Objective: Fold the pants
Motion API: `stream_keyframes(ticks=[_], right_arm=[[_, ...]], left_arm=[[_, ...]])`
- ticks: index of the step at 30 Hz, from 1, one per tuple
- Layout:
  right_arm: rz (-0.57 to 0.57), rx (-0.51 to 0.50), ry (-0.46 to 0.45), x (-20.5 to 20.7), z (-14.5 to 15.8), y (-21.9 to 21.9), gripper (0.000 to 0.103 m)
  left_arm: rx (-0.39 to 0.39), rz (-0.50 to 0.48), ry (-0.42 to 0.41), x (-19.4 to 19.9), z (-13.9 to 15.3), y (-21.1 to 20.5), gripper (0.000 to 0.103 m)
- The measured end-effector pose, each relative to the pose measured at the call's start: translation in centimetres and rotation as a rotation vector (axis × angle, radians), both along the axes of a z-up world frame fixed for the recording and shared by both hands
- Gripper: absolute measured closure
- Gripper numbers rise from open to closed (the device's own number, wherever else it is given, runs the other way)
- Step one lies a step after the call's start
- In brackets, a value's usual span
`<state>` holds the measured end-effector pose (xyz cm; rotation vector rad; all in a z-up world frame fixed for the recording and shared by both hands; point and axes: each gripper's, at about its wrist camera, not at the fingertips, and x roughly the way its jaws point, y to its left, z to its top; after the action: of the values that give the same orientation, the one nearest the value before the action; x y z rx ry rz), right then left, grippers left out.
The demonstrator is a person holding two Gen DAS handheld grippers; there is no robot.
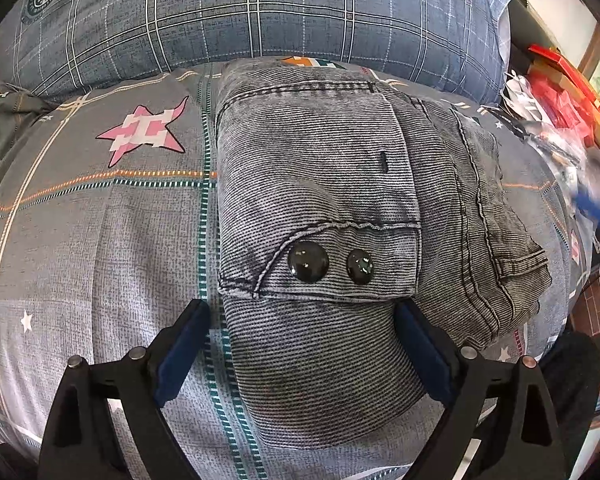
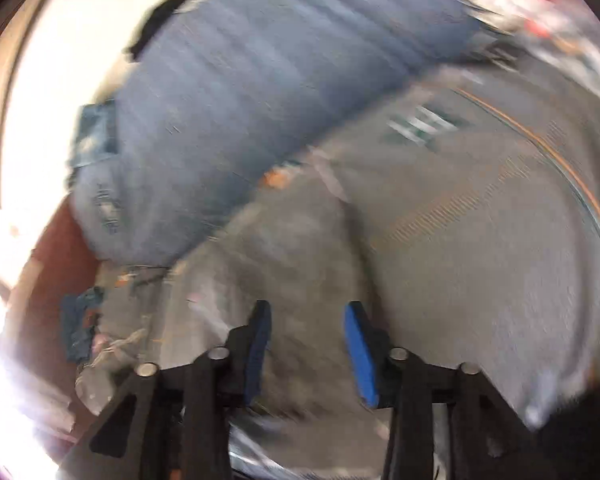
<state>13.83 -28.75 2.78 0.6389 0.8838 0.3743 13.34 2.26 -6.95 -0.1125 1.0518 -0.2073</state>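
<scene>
Grey corduroy pants (image 1: pixel 320 184) lie folded into a compact bundle on the patterned bed cover (image 1: pixel 100 220), a flap with two dark buttons (image 1: pixel 308 261) on top. My left gripper (image 1: pixel 304 320) is open, its blue pads on either side of the bundle's near end, just above it. My right gripper (image 2: pixel 307 320) is open and empty over the grey bed cover (image 2: pixel 480 240); that view is motion-blurred and the pants do not show in it.
A blue plaid pillow (image 1: pixel 260 8) lies behind the pants, also blurred in the right wrist view (image 2: pixel 240 100). Red boxes and plastic bags (image 1: pixel 560 100) crowd the right side. The bed edge and a reddish floor (image 2: pixel 52 248) show at left.
</scene>
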Motion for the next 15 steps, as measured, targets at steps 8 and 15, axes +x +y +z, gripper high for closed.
stream_keyframes(ticks=[8,15], right_arm=[[0.073,-0.154,0.238,9.6,-7.8,1.1,0.055],[0.177,-0.235,0.078,8.4,-1.7,4.9,0.054]], left_arm=[[-0.007,-0.001,0.004,-0.4,0.3,0.1,0.007],[-0.048,0.019,-0.030,-1.4,2.6,1.4,0.008]])
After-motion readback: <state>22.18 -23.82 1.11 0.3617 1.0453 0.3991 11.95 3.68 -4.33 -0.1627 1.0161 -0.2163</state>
